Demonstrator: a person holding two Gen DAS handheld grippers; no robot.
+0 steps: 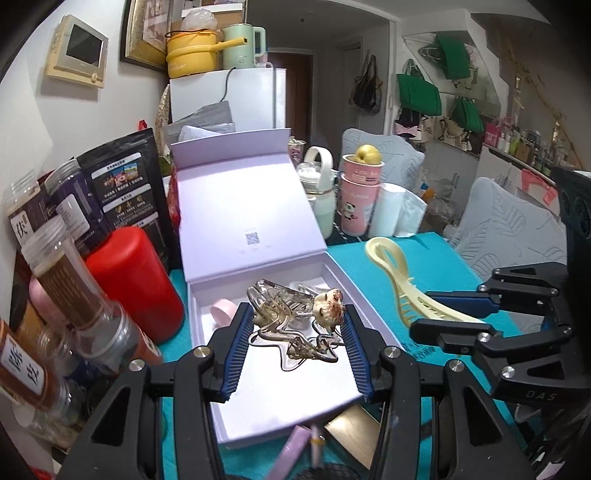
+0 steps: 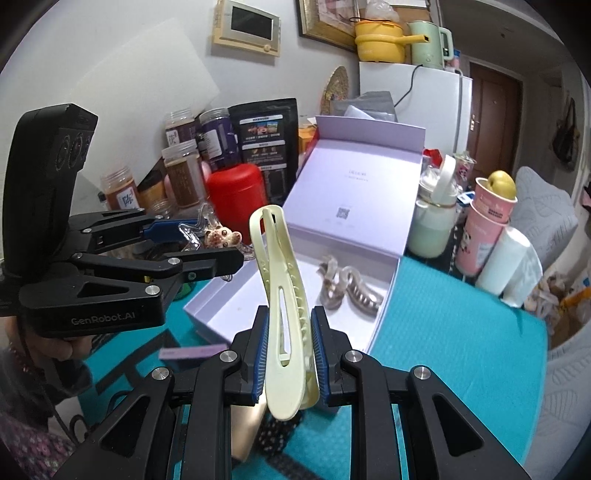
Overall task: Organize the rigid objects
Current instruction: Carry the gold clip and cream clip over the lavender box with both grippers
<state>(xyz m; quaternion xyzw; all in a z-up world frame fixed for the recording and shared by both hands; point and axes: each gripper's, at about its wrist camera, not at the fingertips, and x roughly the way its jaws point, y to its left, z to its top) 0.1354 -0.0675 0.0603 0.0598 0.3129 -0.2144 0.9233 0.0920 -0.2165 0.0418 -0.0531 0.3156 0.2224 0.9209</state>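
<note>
Between the right gripper's (image 2: pixel 288 354) clamped pads stands the cream hair clip (image 2: pixel 284 314).

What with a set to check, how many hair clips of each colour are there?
Cream clip, in the right claw: 1
Clear star clip, in the left claw: 1
Smoky clips, in the box: 2
Total: 4

White walls, a wall-mounted intercom screen (image 2: pixel 245 25), gilt picture frame (image 1: pixel 142 35), white fridge (image 1: pixel 255 99) topped by a yellow pot (image 1: pixel 190 48) and green kettle (image 1: pixel 242 42) — dark brown door (image 2: pixel 493 112), green tote bags (image 1: pixel 419 94) hanging, teal table (image 2: pixel 461 332), soft even light.
</note>
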